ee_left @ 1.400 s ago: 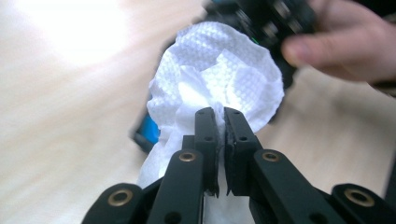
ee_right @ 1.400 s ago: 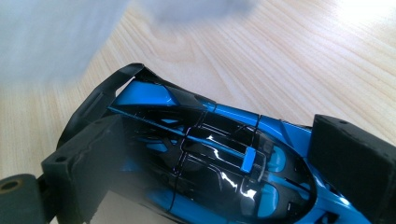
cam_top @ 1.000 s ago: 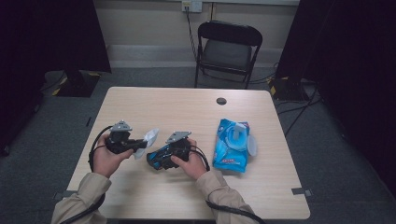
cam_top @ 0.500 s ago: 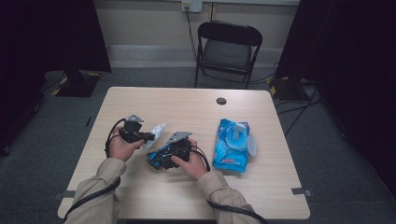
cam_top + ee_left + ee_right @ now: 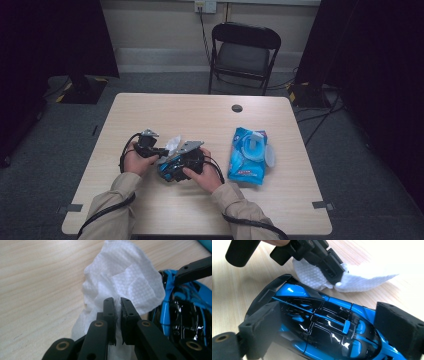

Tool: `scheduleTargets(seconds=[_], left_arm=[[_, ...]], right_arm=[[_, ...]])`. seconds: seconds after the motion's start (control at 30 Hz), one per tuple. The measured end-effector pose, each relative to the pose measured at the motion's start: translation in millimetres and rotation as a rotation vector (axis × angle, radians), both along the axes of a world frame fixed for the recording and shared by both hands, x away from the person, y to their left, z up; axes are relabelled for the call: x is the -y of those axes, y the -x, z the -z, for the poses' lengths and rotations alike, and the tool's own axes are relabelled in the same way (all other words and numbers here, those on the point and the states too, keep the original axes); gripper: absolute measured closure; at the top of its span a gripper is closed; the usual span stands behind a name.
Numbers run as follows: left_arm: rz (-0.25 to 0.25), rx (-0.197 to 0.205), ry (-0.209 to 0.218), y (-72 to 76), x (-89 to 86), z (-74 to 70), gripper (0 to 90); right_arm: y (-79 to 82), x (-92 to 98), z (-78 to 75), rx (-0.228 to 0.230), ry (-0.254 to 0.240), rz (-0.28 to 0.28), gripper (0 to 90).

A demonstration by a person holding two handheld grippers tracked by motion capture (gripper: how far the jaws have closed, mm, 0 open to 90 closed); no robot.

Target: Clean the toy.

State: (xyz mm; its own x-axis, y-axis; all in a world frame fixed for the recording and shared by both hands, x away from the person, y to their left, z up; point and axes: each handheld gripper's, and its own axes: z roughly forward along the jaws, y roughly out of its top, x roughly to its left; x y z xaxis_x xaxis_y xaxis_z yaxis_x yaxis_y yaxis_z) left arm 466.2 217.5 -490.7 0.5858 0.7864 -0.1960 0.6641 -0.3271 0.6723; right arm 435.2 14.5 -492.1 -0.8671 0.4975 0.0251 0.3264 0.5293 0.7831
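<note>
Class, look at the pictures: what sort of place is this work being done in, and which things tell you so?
Probably a recording studio or lab room, not a home: black curtains hang on both sides, cables run over grey carpet, and a lone folding chair faces a plain wooden table.

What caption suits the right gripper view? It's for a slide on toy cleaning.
Right gripper clamps a blue toy car while the left gripper brings a white wipe beside it.

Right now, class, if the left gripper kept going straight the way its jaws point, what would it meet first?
Probably the blue toy car held in the right gripper. The left gripper is shut on a white wipe and points toward the car's side, though the wipe would likely touch first; depth is hard to judge.
</note>
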Motion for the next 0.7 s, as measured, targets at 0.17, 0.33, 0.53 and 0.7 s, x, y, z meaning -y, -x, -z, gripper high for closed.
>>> scheduleTargets(seconds=[0.17,0.33,0.53,0.7], left_arm=[[-0.002,0.000,0.004,1.5,-1.3,1.4,83.5],[0.010,0.002,-0.025,0.9,1.4,-0.8,83.2],[0.005,0.011,-0.018,-6.2,4.4,-1.0,81.9],[-0.004,0.018,0.005,-9.9,6.9,-2.0,68.8]], right_arm=[[0.3,2.4,-8.3,-0.010,0.039,-0.028,14.6],[3.5,12.7,-9.5,-0.006,0.034,-0.010,14.3],[5.9,23.7,-1.6,0.000,0.029,0.018,13.4],[6.2,25.3,-0.4,0.002,0.015,0.021,13.7]])
